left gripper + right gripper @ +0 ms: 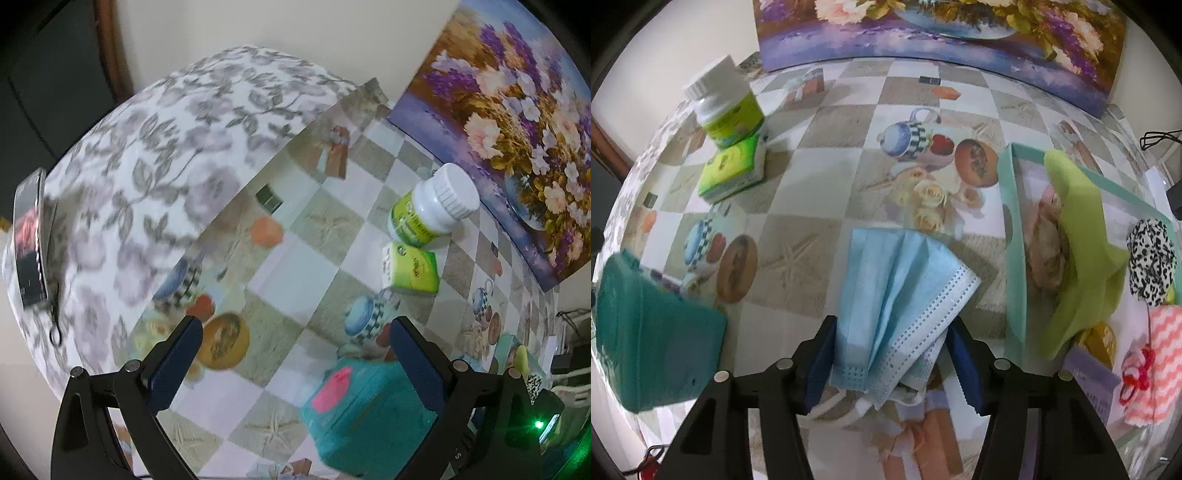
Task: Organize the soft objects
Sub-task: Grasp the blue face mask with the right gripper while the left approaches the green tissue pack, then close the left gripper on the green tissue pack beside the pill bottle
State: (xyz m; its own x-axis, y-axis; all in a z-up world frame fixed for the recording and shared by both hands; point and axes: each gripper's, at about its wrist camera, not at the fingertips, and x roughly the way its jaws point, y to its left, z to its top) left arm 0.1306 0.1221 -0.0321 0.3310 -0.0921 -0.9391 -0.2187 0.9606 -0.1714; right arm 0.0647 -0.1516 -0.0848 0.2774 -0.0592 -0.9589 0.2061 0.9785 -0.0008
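Note:
My right gripper (894,365) is shut on a light blue face mask (897,295), held above the patterned tablecloth. To its right a teal tray (1012,240) holds a green cloth (1082,254), a beige soft item (1047,247), a black-and-white spotted scrunchie (1152,266) and a pink zigzag cloth (1152,365). My left gripper (295,354) is open and empty above the table, with a teal box (369,410) between and below its fingers.
A white-capped green bottle (432,206) and a green packet (412,267) stand near a flower painting (517,122) at the back. The teal box (653,336) lies at the left in the right wrist view. A floral cushion (166,158) sits left of the table.

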